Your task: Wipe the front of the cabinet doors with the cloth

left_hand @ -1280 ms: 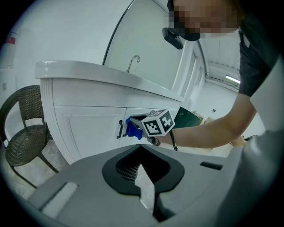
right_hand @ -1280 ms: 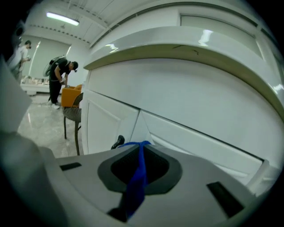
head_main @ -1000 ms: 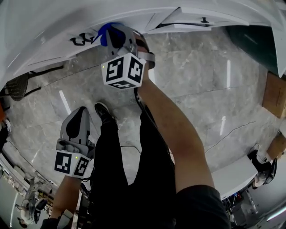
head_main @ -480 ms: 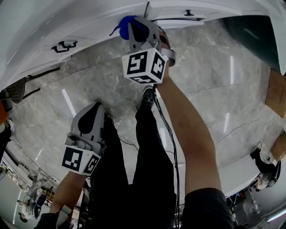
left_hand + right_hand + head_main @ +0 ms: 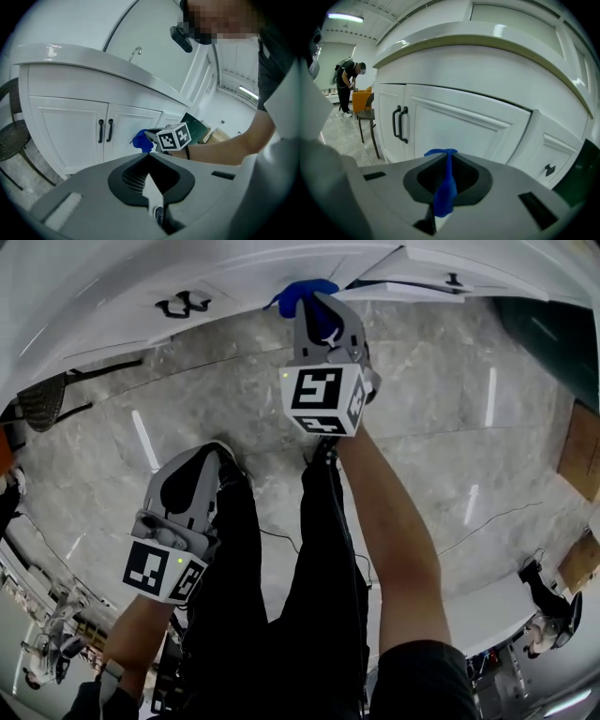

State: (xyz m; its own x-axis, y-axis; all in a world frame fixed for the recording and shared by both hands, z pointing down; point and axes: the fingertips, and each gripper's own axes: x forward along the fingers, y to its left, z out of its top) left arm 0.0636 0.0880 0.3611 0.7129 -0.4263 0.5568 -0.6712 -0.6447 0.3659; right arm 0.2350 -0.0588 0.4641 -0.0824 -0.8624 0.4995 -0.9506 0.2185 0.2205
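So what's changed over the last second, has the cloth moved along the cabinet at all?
The right gripper, shut on the blue cloth, slid rightward along the white cabinet door, away from the pair of black door handles. Nothing was picked up or let go. The left gripper stayed low beside the person's leg, shut and empty.
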